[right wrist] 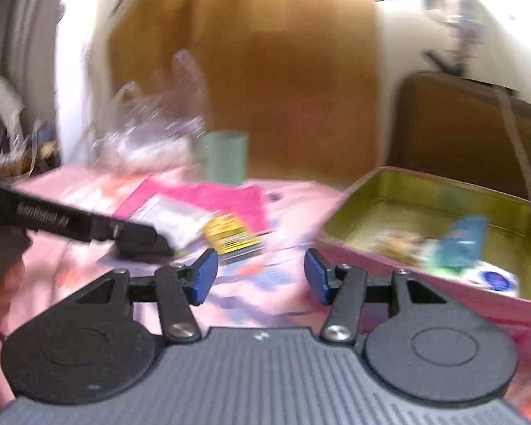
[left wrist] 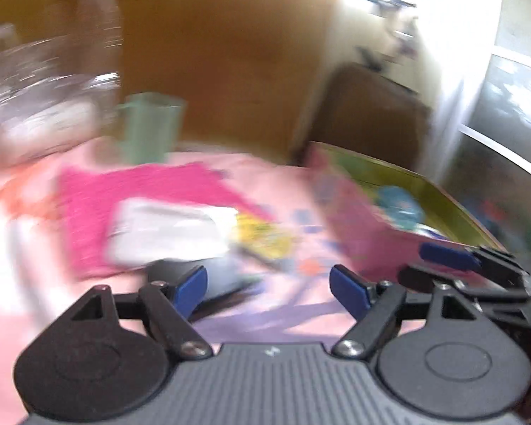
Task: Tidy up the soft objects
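We find the left gripper (left wrist: 268, 288) and right gripper (right wrist: 261, 276) both with jaws apart and nothing between them. Just beyond lie a white packet (left wrist: 170, 230) and yellow sachet (left wrist: 265, 239) on a pink cloth (left wrist: 88, 219); the open tin (right wrist: 442, 191) sits right. Risk: the views are blurred, and a misjudged reach could snag the cloth or knock the green cup (right wrist: 226, 157).

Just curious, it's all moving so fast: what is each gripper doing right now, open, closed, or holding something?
Left gripper: open, nothing between its blue pads.
Right gripper: open, holding nothing.
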The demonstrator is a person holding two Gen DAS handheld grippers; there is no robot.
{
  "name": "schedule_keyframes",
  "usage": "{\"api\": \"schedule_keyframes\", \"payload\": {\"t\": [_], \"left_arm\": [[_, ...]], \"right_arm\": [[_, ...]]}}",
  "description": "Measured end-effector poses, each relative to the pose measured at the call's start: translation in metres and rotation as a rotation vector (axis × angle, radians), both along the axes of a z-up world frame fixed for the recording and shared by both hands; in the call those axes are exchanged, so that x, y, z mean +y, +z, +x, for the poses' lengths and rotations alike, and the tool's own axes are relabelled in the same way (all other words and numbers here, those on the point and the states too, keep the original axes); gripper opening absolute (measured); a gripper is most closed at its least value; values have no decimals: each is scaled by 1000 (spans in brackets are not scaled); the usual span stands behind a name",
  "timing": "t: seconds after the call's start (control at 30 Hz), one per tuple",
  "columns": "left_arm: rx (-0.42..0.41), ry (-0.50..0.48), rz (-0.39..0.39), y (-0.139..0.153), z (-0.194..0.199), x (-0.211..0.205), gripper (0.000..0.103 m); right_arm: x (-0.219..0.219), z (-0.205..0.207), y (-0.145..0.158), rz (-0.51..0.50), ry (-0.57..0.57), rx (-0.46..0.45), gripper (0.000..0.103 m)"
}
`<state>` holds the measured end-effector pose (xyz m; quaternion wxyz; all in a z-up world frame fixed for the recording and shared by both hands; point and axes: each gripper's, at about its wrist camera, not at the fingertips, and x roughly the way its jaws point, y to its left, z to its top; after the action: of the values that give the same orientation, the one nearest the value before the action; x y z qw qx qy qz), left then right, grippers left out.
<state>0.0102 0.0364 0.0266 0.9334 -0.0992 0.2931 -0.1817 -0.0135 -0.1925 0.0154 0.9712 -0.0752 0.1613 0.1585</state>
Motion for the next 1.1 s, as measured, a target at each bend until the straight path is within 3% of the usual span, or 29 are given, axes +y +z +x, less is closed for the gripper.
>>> {"api": "schedule_keyframes", "payload": {"t": [0.27,0.43,0.7,0.83,1.1], "left_arm": [[-4,247,122,-17,11,40,79],[35,285,54,-23,18,58,79],[51,303,100,-27,15,49,79],[50,311,124,-27,15,45,79],[57,333,150,-27,19,45,87]], "right_arm": [[52,33,-15,9,70,121,57],[75,41,-21,-41,103,137,58],[92,60,-29,-129,160,144,71],[96,69,-30,-148,200,163,69],[83,59,-33,-88,262,201,59]]}}
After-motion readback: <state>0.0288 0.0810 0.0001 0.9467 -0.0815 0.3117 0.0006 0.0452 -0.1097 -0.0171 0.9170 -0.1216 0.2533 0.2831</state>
